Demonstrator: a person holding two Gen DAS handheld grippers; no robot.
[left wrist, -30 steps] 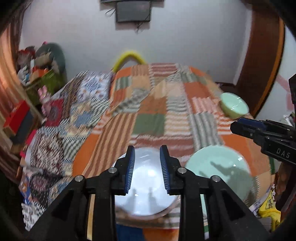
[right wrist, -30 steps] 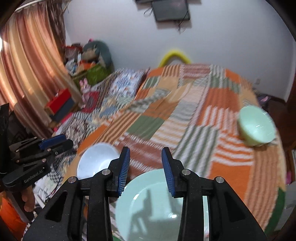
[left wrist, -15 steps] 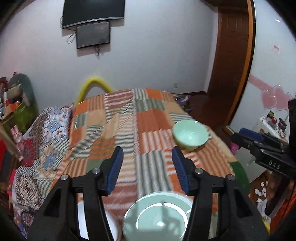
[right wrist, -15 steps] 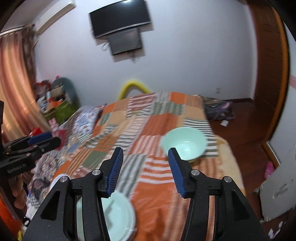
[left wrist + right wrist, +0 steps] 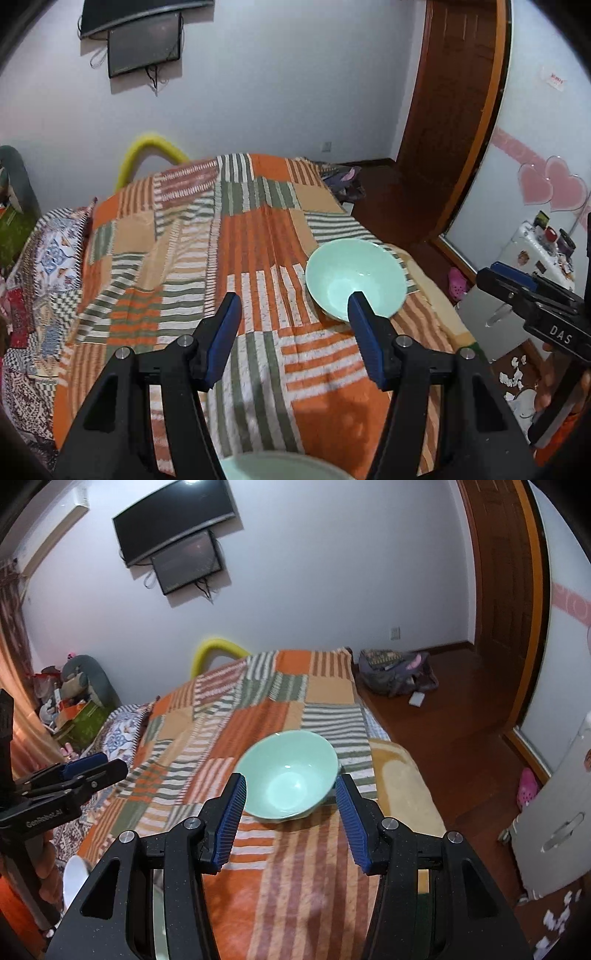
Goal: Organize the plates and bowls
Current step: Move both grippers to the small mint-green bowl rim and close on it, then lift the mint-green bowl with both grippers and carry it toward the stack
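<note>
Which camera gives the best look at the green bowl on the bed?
The right wrist view: the green bowl sits central and whole between its fingers. In the left wrist view one finger covers the bowl's near rim.

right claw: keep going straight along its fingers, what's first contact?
Most likely the mint-green bowl on the striped bedspread. It sits centred between the right claw fingers, open and empty, still short of it. Depth is unclear.

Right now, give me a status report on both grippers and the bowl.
Left gripper opening, empty. Right gripper open, empty. Green bowl upright on bedspread, untouched. Path clear.
</note>
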